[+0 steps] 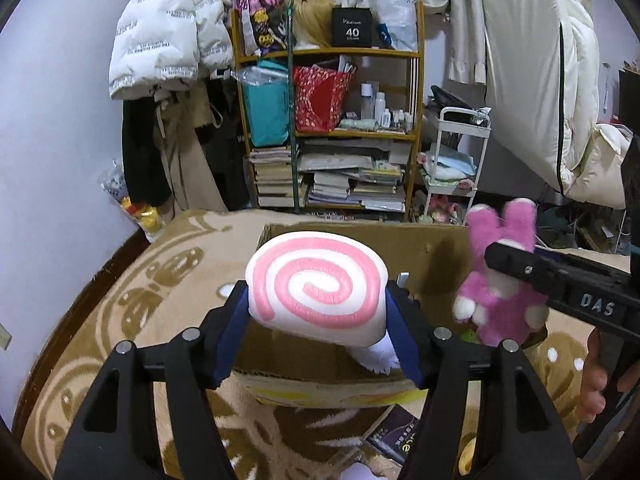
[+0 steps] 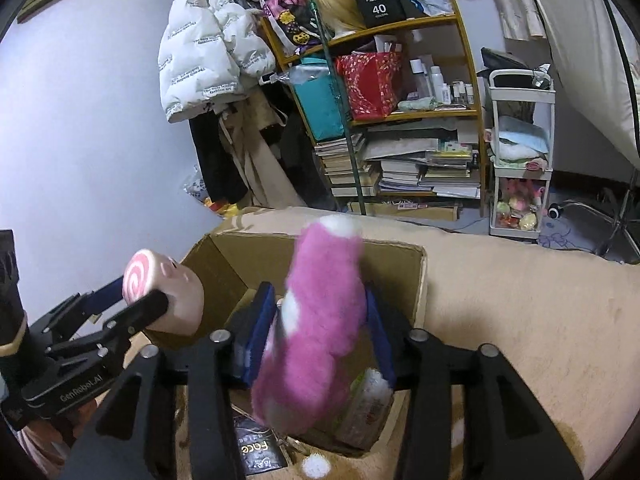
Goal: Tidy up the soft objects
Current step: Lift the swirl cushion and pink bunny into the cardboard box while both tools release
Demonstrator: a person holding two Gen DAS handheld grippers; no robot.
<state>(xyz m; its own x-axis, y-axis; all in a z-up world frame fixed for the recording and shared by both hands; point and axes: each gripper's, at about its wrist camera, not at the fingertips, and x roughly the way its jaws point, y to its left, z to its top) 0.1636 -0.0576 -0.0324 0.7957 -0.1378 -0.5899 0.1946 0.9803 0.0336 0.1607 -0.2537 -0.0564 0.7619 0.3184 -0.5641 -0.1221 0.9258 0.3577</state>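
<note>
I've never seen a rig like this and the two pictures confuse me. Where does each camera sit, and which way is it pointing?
Left wrist: rides on the left tongs, looking forward over the swirl roll cushion they clamp, toward the cardboard box and bookshelf; a bare hand shows at right.
Right wrist: rides on the right tongs, looking over the pink plush bunny into the box.
Shared: both toys, box, bookshelf, white jacket, and each other's tongs.

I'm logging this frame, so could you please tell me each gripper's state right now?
Left gripper: closed on the pink swirl roll toy.
Right gripper: closed on the pink plush bunny.
</note>
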